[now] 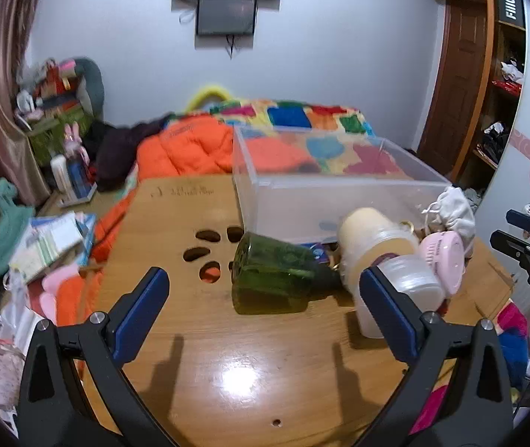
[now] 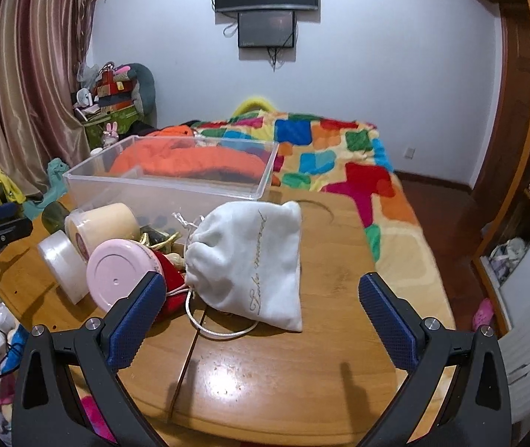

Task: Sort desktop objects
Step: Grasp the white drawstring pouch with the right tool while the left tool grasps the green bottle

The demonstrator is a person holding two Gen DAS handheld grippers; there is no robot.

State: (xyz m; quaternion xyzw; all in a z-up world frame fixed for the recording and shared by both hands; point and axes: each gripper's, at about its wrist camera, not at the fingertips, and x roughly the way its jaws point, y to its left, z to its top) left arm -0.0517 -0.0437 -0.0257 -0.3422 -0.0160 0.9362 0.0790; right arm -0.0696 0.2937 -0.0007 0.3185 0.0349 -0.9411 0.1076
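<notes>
Green bottle (image 1: 272, 279): lies on its side on the wooden table (image 1: 227, 354), near the clear bin (image 1: 339, 201), straight ahead of the left gripper (image 1: 265, 298). Looks like glass; likely heavy, hard, slick, prone to roll. Best hold: across the body, mid-length.
Pouch (image 2: 253, 260): white drawstring bag, flat on the table ahead of the right gripper (image 2: 261, 301). Soft, light, will sag; pinch the gathered neck near the cord (image 2: 220, 329).
Jars: cream jar (image 2: 101, 223), white lid (image 2: 64, 260), pink tin (image 2: 123, 272) crowded between bottle and pouch; smooth, rigid plastic, probably light.
Left gripper: spread wide, holding nothing.
Right gripper: spread wide, holding nothing.
Bin: appears nearly empty; contents at its floor unclear.
</notes>
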